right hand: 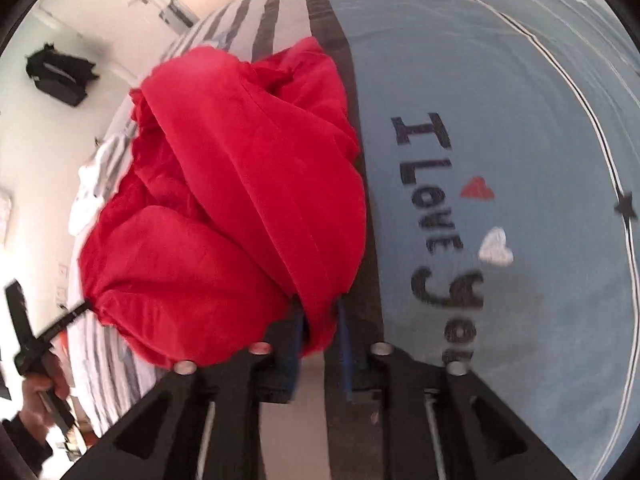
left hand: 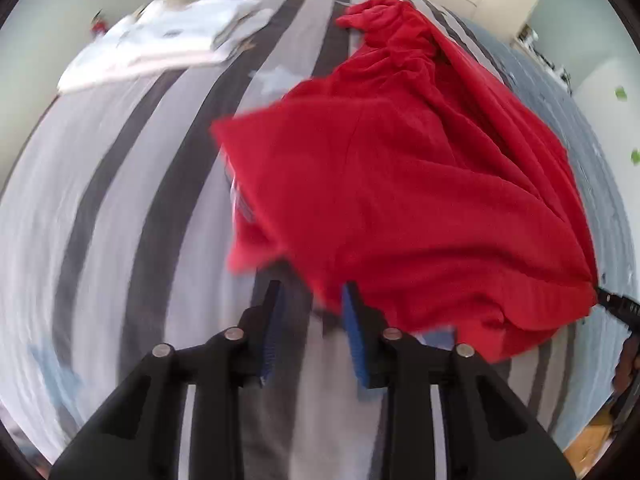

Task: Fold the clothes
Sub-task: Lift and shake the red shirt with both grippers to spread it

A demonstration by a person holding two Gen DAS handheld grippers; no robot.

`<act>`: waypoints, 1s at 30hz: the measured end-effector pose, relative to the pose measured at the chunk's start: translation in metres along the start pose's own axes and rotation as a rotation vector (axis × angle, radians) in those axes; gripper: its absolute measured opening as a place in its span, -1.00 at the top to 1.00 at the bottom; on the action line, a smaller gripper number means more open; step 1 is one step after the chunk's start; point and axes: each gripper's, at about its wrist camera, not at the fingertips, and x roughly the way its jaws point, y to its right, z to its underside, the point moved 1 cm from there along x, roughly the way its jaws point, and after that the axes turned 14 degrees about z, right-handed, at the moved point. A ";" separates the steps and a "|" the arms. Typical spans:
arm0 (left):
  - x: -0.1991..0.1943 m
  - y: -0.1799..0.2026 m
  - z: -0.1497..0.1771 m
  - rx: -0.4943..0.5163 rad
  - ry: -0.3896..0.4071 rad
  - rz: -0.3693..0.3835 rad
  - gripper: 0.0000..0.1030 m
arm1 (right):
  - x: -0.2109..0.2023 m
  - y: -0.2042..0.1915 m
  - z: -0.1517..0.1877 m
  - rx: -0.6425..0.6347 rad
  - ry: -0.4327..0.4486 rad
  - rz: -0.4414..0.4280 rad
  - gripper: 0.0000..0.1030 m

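while the left gripper (left hand: 312, 300) hangs over the striped bed cover (left hand: 120, 208), its blue pads sit apart with nothing between them, the red garment (left hand: 400, 184) heaped at one o'clock (white folded clothes (left hand: 160, 44) at eleven). from the right wrist, the right gripper (right hand: 320, 320) has a red edge between parted pads; a grip can't be told.

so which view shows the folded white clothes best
The left wrist view: the folded white clothes lie in full on the striped grey bedcover, top left. The right wrist view shows only a white sliver beyond the red garment.
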 end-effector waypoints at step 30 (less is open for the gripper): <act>0.041 -0.010 -0.066 -0.149 0.072 0.256 0.06 | 0.052 0.000 -0.051 0.102 -0.008 -0.188 0.27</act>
